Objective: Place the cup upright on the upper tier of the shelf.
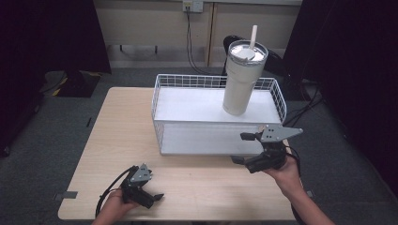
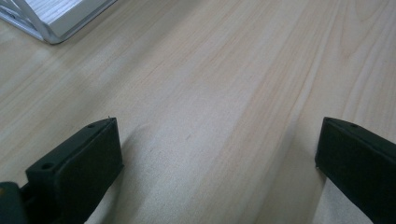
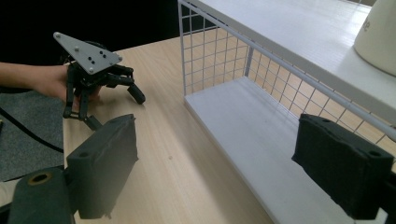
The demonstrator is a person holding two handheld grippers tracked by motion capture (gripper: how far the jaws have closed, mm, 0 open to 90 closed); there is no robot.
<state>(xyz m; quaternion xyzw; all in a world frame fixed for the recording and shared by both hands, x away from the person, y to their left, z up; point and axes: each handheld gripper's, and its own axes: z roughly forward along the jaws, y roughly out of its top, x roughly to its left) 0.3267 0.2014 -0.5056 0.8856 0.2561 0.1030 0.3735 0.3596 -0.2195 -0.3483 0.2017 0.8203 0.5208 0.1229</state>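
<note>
A tall cream tumbler (image 1: pixel 241 79) with a lid and a straw stands upright on the top shelf of a white wire rack (image 1: pixel 206 137); its base edge shows in the right gripper view (image 3: pixel 380 42). My right gripper (image 1: pixel 241 148) is held open just in front of the rack's right front corner, and its jaws (image 3: pixel 215 163) frame the lower shelf (image 3: pixel 247 135) with nothing between them. My left gripper (image 1: pixel 149 197) rests low over the table near the front edge, open and empty (image 2: pixel 219 154). It is also seen from the right gripper view (image 3: pixel 116 109).
The light wooden table (image 1: pixel 122 140) has bare room left of and in front of the rack. A rack corner (image 2: pixel 56 21) lies ahead of the left gripper. Dark curtains flank the table, and cables hang from a wall socket (image 1: pixel 192 5) behind.
</note>
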